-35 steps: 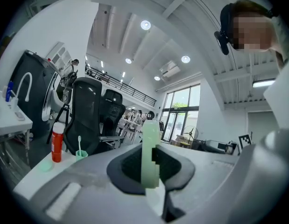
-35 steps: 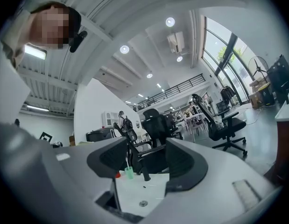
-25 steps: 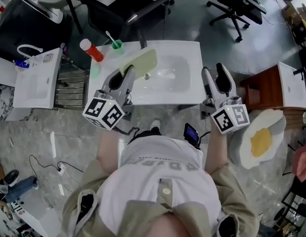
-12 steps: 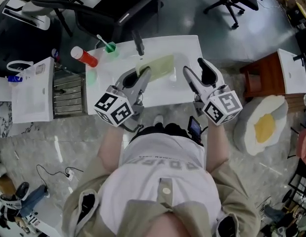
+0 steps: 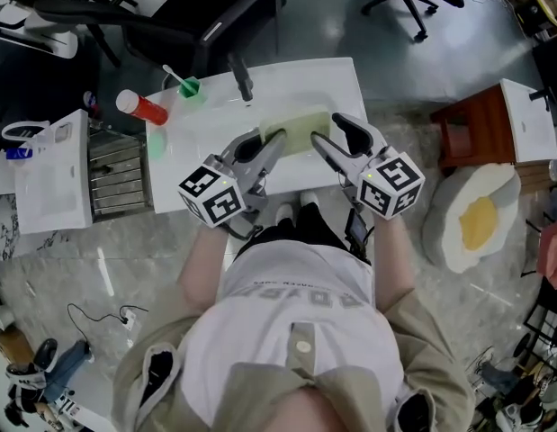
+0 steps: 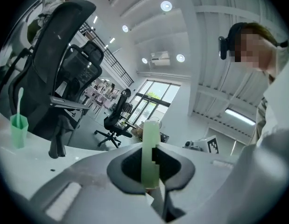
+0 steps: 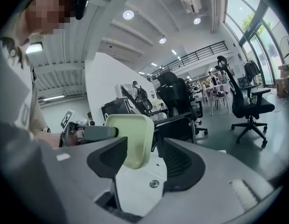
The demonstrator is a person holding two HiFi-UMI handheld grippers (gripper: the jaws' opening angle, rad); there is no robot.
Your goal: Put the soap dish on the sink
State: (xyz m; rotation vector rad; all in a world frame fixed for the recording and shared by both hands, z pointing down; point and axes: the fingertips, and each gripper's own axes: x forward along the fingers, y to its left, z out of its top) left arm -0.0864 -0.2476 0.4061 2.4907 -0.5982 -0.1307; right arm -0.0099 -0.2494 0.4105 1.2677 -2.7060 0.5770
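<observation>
One white sink fills the upper middle of the head view, standing just in front of the person. At the right edge of the frame lies an egg-shaped cushion, white with a yellow centre. Both grippers reach over the near part of the sink at the centre of the frame. The left gripper has its jaws clenched on one edge of the soap dish; its own view shows the pale green dish edge-on, pinched between the pads. The right gripper is released: its jaws stand apart with the dish's other end between them, close to the jaw at the left of its view. The dish hangs over the basin; whether it touches the sink cannot be told. At the sink's upper left corner are a red bottle with a white cap, then a green cup holding a toothbrush, and beside it a dark tap.
</observation>
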